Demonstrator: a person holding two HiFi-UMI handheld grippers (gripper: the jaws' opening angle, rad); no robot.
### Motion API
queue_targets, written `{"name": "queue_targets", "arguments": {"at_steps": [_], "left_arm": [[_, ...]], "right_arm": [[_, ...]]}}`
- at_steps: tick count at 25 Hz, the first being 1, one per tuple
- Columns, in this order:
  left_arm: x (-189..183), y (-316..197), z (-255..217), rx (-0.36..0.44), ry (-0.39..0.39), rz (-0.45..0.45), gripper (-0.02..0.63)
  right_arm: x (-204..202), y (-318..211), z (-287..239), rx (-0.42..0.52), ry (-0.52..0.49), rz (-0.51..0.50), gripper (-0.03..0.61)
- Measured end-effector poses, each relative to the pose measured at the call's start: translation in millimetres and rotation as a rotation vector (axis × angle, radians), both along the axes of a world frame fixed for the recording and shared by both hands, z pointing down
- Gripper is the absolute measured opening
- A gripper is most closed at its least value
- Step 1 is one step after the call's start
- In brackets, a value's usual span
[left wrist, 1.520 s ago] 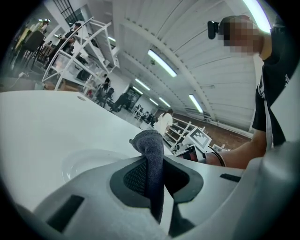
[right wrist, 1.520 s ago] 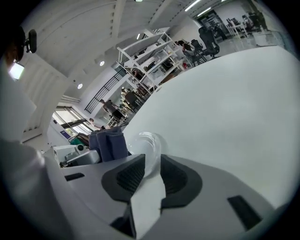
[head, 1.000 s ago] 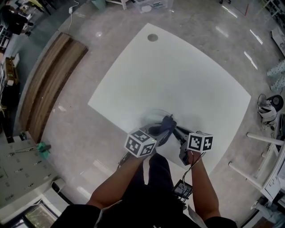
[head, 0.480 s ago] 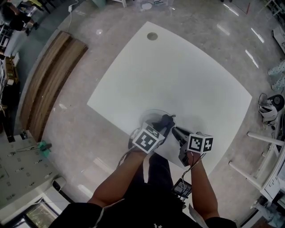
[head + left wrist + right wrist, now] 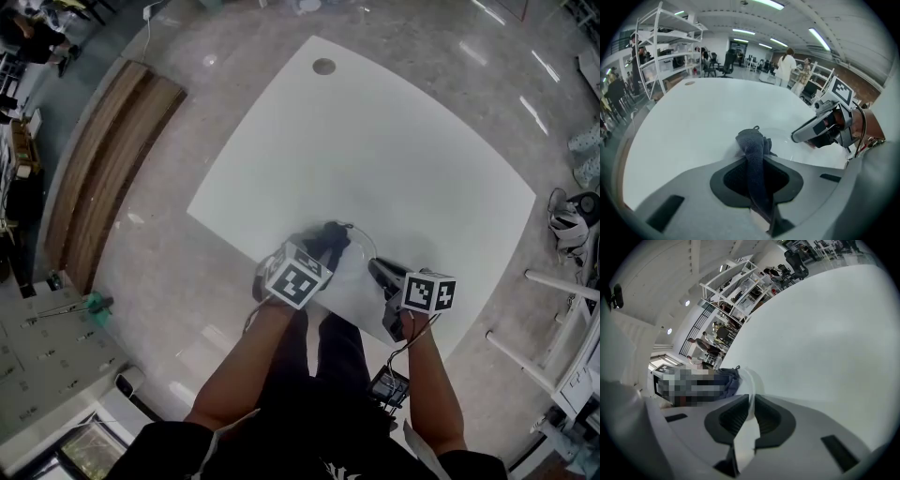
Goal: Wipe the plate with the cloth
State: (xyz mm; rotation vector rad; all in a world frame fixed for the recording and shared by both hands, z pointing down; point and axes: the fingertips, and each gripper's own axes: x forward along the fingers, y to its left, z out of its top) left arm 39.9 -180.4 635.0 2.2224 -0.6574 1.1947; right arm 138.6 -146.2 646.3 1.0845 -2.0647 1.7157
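While gripped, one cloth (image 5: 751, 143), one plate (image 5: 754, 380).

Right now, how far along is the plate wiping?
Done: the left gripper is shut on the cloth, and the right gripper is shut on the plate at its rim. In hand: the cloth's bunched end sits against the plate, so wiping looks under way. Left: finishing the wipe. How clean the plate is cannot be told.

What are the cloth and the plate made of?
The cloth looks like dark grey-blue fabric, probably terry or microfibre: its surface is fuzzy and it folds softly. The plate looks like see-through glass or plastic, smooth: the white table shows through it.
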Motion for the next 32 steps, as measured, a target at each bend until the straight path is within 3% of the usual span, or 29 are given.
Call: {"name": "queue_targets", "arguments": {"at_steps": [10,13,18,22,26,32], "left_arm": [[-55.4,-13.8,-16.7,0.062,-0.030,-0.083,0.051],[-58.4,-10.5,-30.3,0.059,0.022,-0.118,0.051],[-5.3,11.1,-37.1,-0.040,0.221,-0.108,0.051],[53.9,34.1,-30.3,-0.102,0.294,-0.026,0.051],[79.5,38.5,-21.7,-0.078,0.243,0.053,0.051],[60.5,23.9,-7.8,-0.033,0.126,0.076,0.051]], "right_arm": [[-1.7,-2.4,0.2,0.005,0.008,0.006,0.034],[-1.5,-2.4,-1.3,0.015,0.010,0.002,0.032],[-3.0,-3.0,-3.6,0.024,0.013,0.008,0.031],[-4.0,-1.6,-5.3,0.024,0.013,0.015,0.029],[-2.8,-0.6,-3.3,0.014,0.010,0.023,0.029],[-2.3,-0.4,-1.9,0.003,-0.001,0.032,0.029]]}}
